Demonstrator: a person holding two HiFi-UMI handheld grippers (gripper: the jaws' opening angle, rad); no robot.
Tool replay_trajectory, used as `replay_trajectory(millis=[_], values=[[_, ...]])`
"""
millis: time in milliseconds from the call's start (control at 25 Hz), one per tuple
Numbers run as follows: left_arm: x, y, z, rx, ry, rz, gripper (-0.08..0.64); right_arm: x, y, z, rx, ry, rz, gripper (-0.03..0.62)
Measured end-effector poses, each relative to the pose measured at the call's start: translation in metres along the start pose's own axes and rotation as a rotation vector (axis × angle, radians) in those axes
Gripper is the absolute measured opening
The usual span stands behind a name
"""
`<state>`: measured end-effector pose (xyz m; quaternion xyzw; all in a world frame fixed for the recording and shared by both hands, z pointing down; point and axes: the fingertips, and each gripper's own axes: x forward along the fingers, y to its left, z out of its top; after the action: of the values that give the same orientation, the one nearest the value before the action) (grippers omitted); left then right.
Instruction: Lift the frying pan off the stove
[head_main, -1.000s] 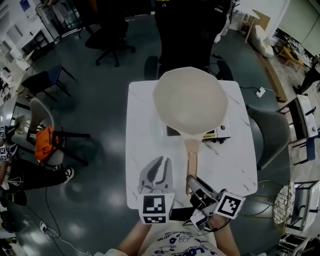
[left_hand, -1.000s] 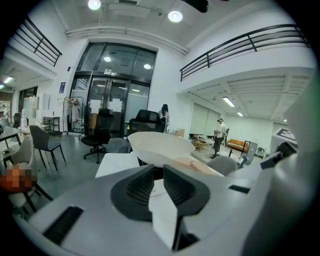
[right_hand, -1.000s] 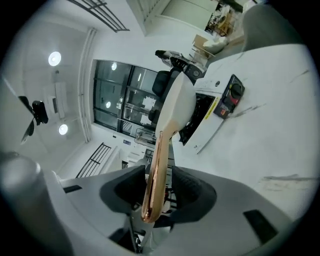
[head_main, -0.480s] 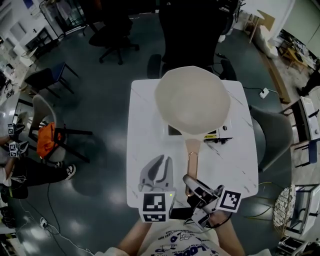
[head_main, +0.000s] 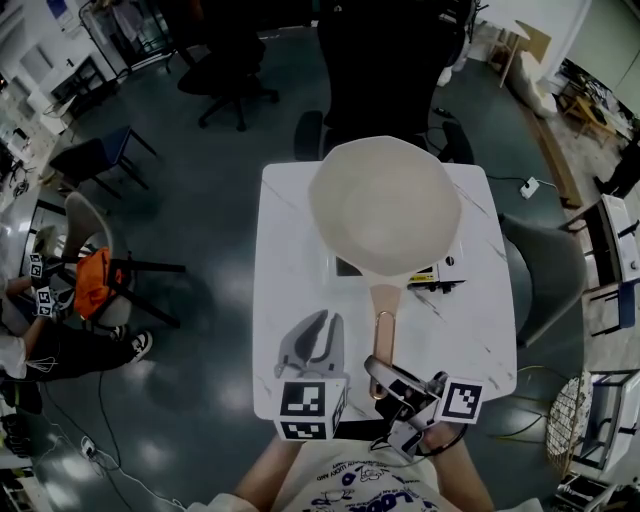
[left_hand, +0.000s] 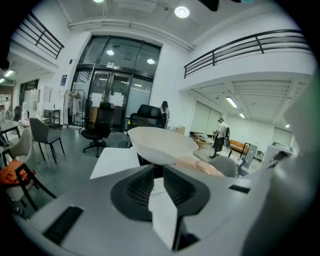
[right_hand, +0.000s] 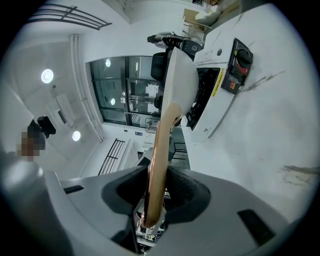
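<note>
On white table (head_main: 290, 250), grey floor (head_main: 200, 200) around, left tongs (head_main: 318, 325) together, right tongs (head_main: 378, 368) closing on pan handle (head_main: 384, 320)

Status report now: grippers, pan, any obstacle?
Left gripper shut, empty. Right gripper closing on handle. Pan on stove, not yet lifted. No obstacle seen.

the right gripper (head_main: 380, 374) has slid forward over the frying pan handle (head_main: 385, 318), its fingers (right_hand: 122, 195) closing around it.
</note>
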<state>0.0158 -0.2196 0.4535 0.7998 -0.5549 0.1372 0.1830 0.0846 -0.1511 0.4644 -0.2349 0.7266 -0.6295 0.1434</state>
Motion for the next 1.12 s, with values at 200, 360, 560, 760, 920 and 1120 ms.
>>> replay_trajectory(millis=[200,360,560,760,920,1120], values=[[0.013,-0.004,0.003,-0.101,0.02,-0.069,0.064,0.001,0.002,0.0,0.002,0.015,0.009,0.124],[0.028,-0.012,0.001,-0.282,0.072,-0.185,0.064,0.001,0.002,0.0,0.001,0.022,0.011,0.124],[0.043,-0.021,-0.002,-0.419,0.149,-0.325,0.066,0.001,0.001,0.0,-0.004,0.034,0.011,0.124],[0.051,-0.026,0.003,-0.486,0.193,-0.413,0.075,0.001,0.001,-0.001,-0.01,0.047,0.004,0.126],[0.057,-0.035,0.006,-0.521,0.223,-0.471,0.118,0.001,0.001,-0.001,-0.016,0.054,0.003,0.126],[0.066,-0.05,0.003,-0.532,0.296,-0.546,0.169,0.001,0.003,0.0,-0.019,0.062,0.003,0.126]])
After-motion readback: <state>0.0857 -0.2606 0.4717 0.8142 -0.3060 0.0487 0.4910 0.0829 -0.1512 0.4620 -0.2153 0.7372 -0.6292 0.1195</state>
